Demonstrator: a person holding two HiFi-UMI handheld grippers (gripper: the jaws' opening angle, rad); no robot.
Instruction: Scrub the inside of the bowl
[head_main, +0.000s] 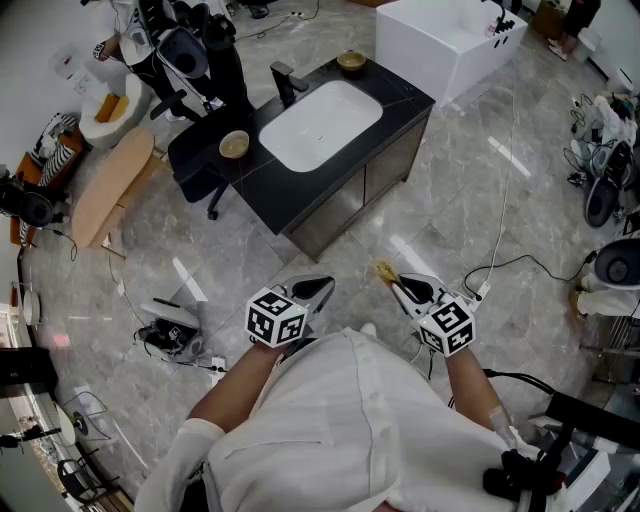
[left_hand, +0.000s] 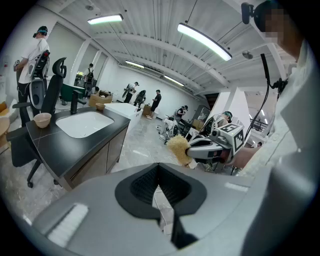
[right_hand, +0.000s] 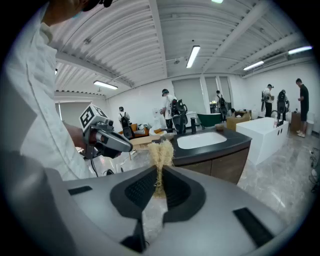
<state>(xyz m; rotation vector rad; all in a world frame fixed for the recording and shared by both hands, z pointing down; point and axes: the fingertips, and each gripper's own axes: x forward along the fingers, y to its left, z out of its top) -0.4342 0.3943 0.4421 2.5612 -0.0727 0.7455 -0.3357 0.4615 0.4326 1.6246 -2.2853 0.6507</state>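
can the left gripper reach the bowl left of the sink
Probably not yet: the left gripper is shut, with floor between it and the bowl on the counter. Nothing blocks the way.

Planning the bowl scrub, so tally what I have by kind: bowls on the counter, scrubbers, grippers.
Bowls on the counter: 2
Scrubber: 1
Grippers, left gripper and right gripper: 2
Total: 5

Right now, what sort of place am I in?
Probably an open lab or recording studio: a freestanding black vanity with a white sink, cables strewn across the floor, other people working nearby.
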